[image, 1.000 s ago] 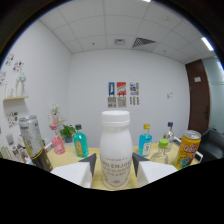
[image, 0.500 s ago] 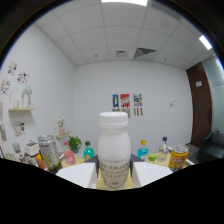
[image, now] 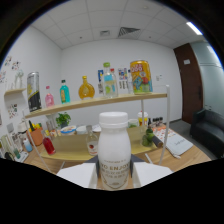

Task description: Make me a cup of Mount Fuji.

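Gripper (image: pixel 114 175) is clenched on the white milk bottle (image: pixel 114 150), held upright between both fingers, shelf (image: pixel 95 103) at 12 o'clock. Carrying step seems underway; next it probably needs a cup for pouring.

White plastic bottle with a screw cap (image: pixel 114 150) between the gripper (image: pixel 114 175) fingers, wooden shelf (image: pixel 100 103) behind it, yellow can (image: pixel 141 77) on the shelf's right, silver can (image: pixel 33 91) on its left.
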A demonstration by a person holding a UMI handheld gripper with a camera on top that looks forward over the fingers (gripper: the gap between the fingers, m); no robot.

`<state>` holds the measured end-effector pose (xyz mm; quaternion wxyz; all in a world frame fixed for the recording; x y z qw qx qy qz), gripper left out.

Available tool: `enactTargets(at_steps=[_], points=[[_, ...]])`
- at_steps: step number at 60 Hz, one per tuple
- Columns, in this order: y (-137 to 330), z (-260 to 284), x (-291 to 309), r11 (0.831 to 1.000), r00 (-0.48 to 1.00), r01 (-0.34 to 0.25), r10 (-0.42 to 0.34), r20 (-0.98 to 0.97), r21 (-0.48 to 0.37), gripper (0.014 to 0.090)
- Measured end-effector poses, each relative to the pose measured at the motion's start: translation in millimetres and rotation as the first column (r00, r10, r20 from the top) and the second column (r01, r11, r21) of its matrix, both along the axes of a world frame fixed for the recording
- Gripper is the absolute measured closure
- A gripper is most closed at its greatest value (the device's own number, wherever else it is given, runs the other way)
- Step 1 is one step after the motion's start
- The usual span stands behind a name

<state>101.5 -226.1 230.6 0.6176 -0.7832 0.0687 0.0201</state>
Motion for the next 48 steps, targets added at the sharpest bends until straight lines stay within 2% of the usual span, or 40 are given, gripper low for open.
enactTargets(at_steps=[12, 22, 35, 42, 48], points=[[-2, -82, 20, 0.994, 0.997, 0.010, -0.001, 0.080, -0.113, 0.0566], [5, -108, 31, 0.984, 0.914, -0.046, 0.112, 0.390, -0.175, 0.0564], [13, -110, 33, 0.956, 0.542, -0.155, 0.294, 0.788, -0.250, 0.0568], [18, -110, 35, 0.940, 0.309, -0.169, 0.337, 0.889, -0.298, 0.0569], [20, -110, 34, 0.926, 0.127, -0.154, 0.363, 0.923, -0.344, 0.0572]])
